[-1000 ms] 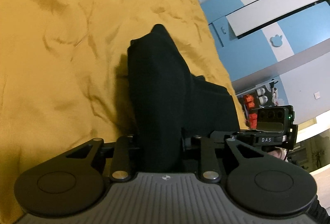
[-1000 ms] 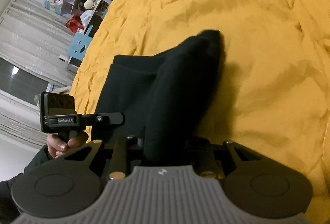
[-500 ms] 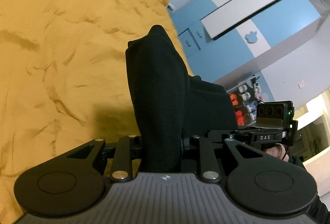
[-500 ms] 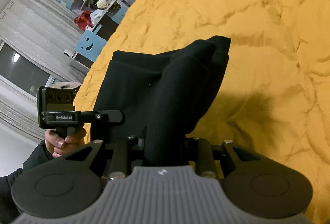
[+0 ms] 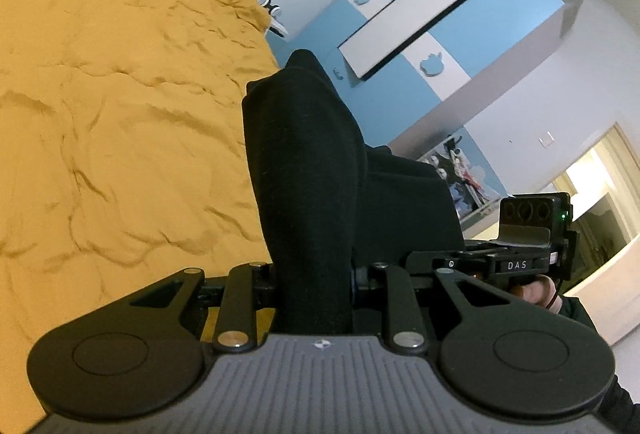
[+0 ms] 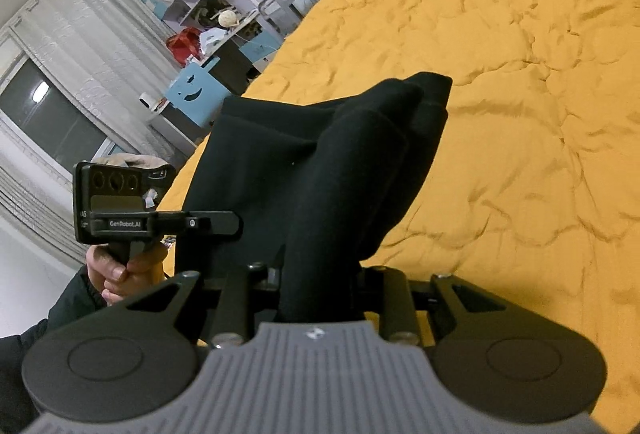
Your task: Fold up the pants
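Note:
The black pants [image 5: 304, 170] hang folded between my two grippers, lifted above the yellow bedspread [image 5: 100, 114]. My left gripper [image 5: 314, 286] is shut on one bunched end of the pants, which hides its fingertips. My right gripper [image 6: 320, 286] is shut on the other end of the pants [image 6: 340, 162]; its fingertips are hidden too. Each gripper shows in the other's view: the right one [image 5: 524, 254] at the right, the left one [image 6: 132, 210] at the left, both held in a hand.
The yellow bedspread [image 6: 520, 94] fills the area under and ahead of the pants. A blue and white wardrobe [image 5: 440, 34] stands beyond the bed. Shelves [image 6: 200, 6], a curtained window [image 6: 60, 82] and a small blue table [image 6: 196, 94] stand at the bed's other side.
Both grippers have risen and tilted upward with the pants; the cloth has come up off the bedspread and more of the room shows in both views.

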The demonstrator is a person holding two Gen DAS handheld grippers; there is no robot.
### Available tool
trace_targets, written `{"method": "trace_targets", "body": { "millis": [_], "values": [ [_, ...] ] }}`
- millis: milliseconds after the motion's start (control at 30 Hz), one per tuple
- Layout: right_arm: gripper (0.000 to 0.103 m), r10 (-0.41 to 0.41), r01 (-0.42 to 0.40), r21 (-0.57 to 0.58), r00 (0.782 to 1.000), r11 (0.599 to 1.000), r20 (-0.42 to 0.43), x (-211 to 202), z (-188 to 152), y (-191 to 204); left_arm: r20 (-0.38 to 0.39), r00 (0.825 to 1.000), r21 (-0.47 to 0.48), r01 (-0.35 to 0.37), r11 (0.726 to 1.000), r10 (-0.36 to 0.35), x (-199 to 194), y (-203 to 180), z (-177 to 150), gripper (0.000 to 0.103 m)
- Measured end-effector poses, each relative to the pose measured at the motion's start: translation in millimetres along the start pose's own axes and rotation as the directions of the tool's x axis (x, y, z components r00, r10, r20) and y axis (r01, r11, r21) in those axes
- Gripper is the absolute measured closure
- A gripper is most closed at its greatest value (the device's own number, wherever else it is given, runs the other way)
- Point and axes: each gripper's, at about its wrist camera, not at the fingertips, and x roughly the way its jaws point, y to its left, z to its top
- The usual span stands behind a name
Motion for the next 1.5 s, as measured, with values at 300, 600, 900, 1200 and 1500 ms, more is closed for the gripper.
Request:
{"method": "trace_targets", "body": {
  "millis": [300,600,900,1200,1500],
  "values": [
    [0.081,-0.019,0.019,0.045,1.0,0.999,0.014,-60,-99,25,-0.052,0.998,0.0,0.031,1.0,-0.031,-5,-32,-58,0.075],
    [0.081,-0.056,0.055,0.143,0.998,0.988,0.001,-98,-178,-5,-0.156,0.986,-0.03,0.057,0.998,-0.061,26,-38,-81,0.075],
    [0.081,-0.101,0.11,0.241,0.994,0.964,-0.05,-114,-215,-38,-0.262,0.961,-0.112,0.06,0.992,-0.088,67,-35,-107,0.075],
    [0.081,-0.153,0.159,0.221,0.987,0.962,-0.044,-154,-184,-42,-0.299,0.947,-0.138,0.077,0.987,-0.116,93,-59,-67,0.075],
    [0.081,-0.27,0.265,0.124,0.962,0.956,0.024,-226,-96,-58,-0.233,0.956,-0.065,0.168,0.984,-0.179,152,-103,4,0.075]
  ]
}}
